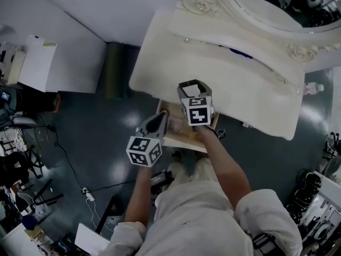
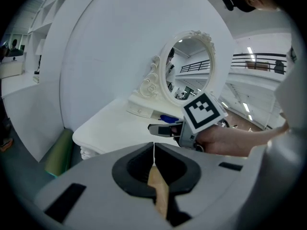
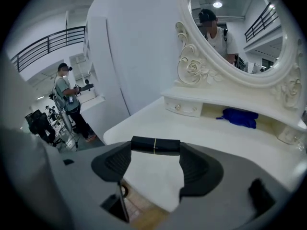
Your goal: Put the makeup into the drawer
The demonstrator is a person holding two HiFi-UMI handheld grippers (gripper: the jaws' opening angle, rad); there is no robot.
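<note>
My right gripper [image 3: 154, 153] is shut on a black makeup tube [image 3: 156, 145] with a thin gold ring, held crosswise between the jaw tips. In the head view this gripper [image 1: 191, 84] hangs over the front edge of the white dressing table [image 1: 160, 52], above the open wooden drawer [image 1: 184, 138]. The left gripper view shows it too, right gripper [image 2: 162, 130], in front of the mirror. My left gripper [image 1: 159, 119] is lower and to the left, beside the drawer. Its jaws [image 2: 154, 146] meet in a thin line with nothing between them.
An oval mirror [image 1: 277, 4] in a carved frame stands at the table's back. A blue thing [image 3: 238, 117] lies in the shelf under it, next to a small knobbed drawer [image 3: 182, 108]. A green roll [image 1: 113, 71] leans left of the table. A person [image 3: 67, 99] stands far off.
</note>
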